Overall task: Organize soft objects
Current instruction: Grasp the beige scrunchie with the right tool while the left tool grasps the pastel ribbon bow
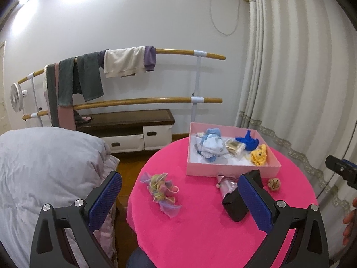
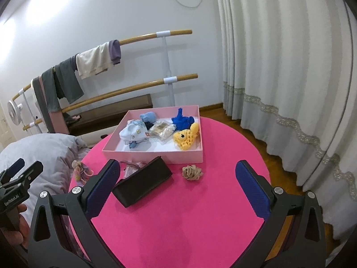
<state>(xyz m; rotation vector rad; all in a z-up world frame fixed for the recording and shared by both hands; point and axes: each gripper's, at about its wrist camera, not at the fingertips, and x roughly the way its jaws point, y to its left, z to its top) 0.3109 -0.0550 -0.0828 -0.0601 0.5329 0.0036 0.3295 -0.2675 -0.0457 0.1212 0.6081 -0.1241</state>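
Soft items, loose on table: one pastel ruffled scrunchie (image 1: 162,188), pink, yellow and lilac mesh, lying toward the table's left edge; one small tan fabric flower (image 2: 192,172), crumpled, in front of the box's near right corner; one pale pink shiny pouch (image 1: 225,184), partly hidden behind a black rectangular case (image 2: 142,183) that lies tilted on the cloth

Soft items, already in box: light blue printed baby garment (image 2: 133,132) at left; blue knitted piece (image 2: 182,120) at the far right; yellow crocheted toy (image 2: 186,138) with a black eye at the near right; cream and gold packet (image 2: 161,130) in the middle

Container: shallow pink box (image 2: 156,155), open, white inside, on the far half of the table

Surface: round table (image 2: 178,218) under a bright pink cloth

Tools: left gripper (image 1: 176,197), blue-padded fingers spread wide, nothing between them, above the table's near left; right gripper (image 2: 176,189), likewise spread wide and empty, with the black case and the tan flower lying beyond its fingers

Room: white wall; two wooden rails (image 1: 145,101) hung with grey, cream and purple cloths; low dark-topped cabinet (image 1: 129,120); grey bedding (image 1: 44,163) at left; cream lace-trimmed curtains (image 2: 279,67) at right; wooden floor; small white fan (image 1: 16,97)

Writing: "GenRobot.AI" on the left gripper's body, seen from the right wrist
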